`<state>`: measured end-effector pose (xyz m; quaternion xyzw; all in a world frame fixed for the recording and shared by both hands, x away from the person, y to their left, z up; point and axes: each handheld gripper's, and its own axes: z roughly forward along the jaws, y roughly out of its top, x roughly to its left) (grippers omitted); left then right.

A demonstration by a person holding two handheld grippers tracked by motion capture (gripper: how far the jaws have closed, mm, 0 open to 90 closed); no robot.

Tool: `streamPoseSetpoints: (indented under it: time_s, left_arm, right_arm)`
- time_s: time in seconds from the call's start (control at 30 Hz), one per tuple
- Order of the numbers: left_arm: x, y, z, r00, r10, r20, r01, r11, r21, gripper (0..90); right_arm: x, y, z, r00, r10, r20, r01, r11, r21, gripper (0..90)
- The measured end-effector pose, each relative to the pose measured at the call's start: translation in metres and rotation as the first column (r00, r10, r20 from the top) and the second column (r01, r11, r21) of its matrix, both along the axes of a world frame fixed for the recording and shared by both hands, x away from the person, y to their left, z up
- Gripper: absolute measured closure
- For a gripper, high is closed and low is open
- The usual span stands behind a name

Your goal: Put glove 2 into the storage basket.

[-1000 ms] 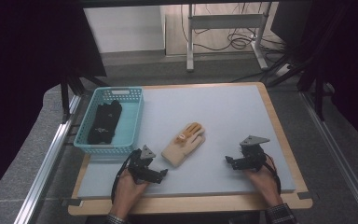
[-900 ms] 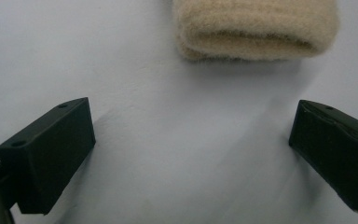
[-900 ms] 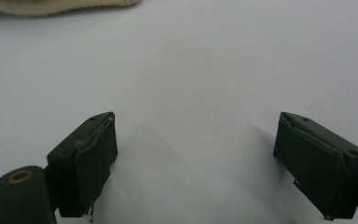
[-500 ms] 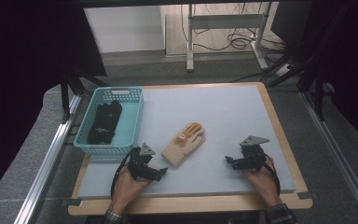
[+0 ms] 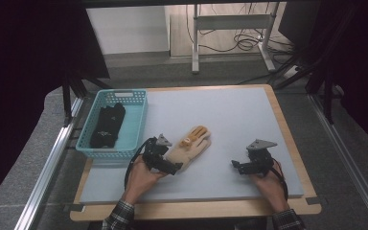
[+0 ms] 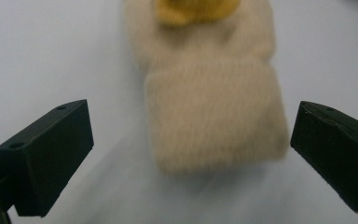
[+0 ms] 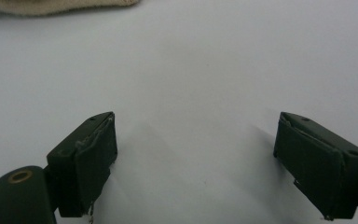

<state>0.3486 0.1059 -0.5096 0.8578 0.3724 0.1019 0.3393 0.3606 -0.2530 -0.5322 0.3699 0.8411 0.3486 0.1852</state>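
A cream knitted glove (image 5: 190,147) with orange-yellow fingertips lies flat near the middle of the grey table mat (image 5: 230,120). My left gripper (image 5: 171,166) stands open just short of its cuff; in the left gripper view the cuff (image 6: 214,114) lies between and a little beyond the two black jaws (image 6: 191,154). My right gripper (image 5: 235,166) rests open on the mat to the right, well apart from the glove. Its view shows bare mat between the jaws (image 7: 196,158) and the glove's edge (image 7: 56,6) at the top left.
A turquoise basket (image 5: 133,129) holding dark gloves (image 5: 106,124) stands at the left of the table. The wooden table edge (image 5: 196,208) runs along the front. A metal stand (image 5: 230,24) and cables lie on the floor beyond the table.
My left gripper has edged forward and right toward the glove's cuff. The right gripper has stayed in place.
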Motion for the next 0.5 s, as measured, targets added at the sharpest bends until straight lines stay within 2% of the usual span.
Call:
streamPoseSetpoints:
  time_s: [0.07,0.1,0.13,0.17,0.2,0.37,0.4,0.5]
  left_arm:
    - [0.012,-0.011,0.004,1.0,-0.004,0.001,0.004,0.9998,0.017,0.0]
    - [0.012,-0.011,0.004,1.0,-0.004,0.001,0.004,0.9998,0.017,0.0]
    - [0.02,-0.018,0.005,1.0,-0.005,-0.005,0.005,0.9998,0.02,0.0]
    - [0.02,-0.018,0.005,1.0,-0.005,-0.005,0.005,0.9998,0.02,0.0]
    - [0.027,-0.025,0.005,0.9999,-0.01,-0.007,0.01,0.9994,0.032,0.0]
    - [0.039,-0.039,0.003,0.9993,-0.019,-0.032,0.02,0.9989,0.042,0.0]
    - [0.044,-0.046,0.0,0.9988,-0.021,-0.045,0.024,0.998,0.059,0.0]
    - [0.048,-0.052,-0.004,0.9982,-0.021,-0.056,0.026,0.9967,0.076,0.1]
  right_arm:
    - [0.0,0.0,0.0,1.0,0.0,0.0,0.0,1.0,0.0,13.0]
    - [0.0,0.0,0.0,1.0,0.0,0.0,0.0,1.0,0.0,13.0]
    - [0.0,0.0,0.0,1.0,-0.001,0.0,0.001,1.0,0.0,13.0]
    - [0.0,0.0,0.0,1.0,-0.001,0.0,0.001,1.0,0.0,13.0]
    - [0.0,0.0,0.0,1.0,0.0,0.0,0.0,1.0,-0.001,13.0]
    - [0.0,0.0,0.0,1.0,0.0,0.0,0.0,1.0,0.0,13.0]
    - [0.0,0.0,0.0,1.0,0.0,0.0,0.0,1.0,0.0,13.0]
    - [0.0,0.0,0.0,1.0,0.0,0.0,0.0,1.0,0.0,13.0]
